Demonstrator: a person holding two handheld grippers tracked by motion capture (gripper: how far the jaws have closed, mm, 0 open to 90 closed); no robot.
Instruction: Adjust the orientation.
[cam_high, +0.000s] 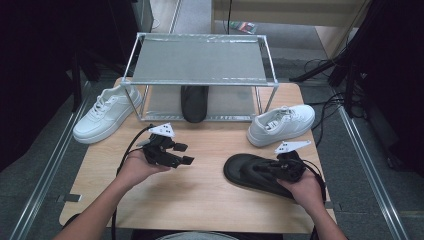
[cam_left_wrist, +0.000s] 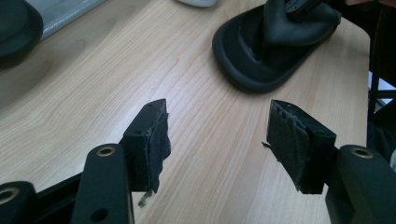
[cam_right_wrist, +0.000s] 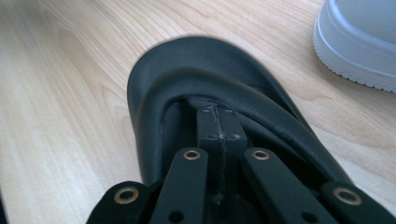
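A: Where is the black sandal (cam_high: 260, 172) sitting?

B: Lower right of the high view, flat on the surface (cam_high: 200, 190), just below the white sneaker (cam_high: 280, 125). The right tongs (cam_high: 272, 169) are sitting closed, tucked under its strap (cam_right_wrist: 210, 88); whether they are pinching it, I cannot tell.

A: Left tongs (cam_left_wrist: 217, 140)?

B: Hovering wide open, holding nothing.

A: Handling?

B: Judging it light, with a soft, pliable strap and a stiffer foam sole. The strap arch is looking like the best hold; expect the sole to dangle and swing.
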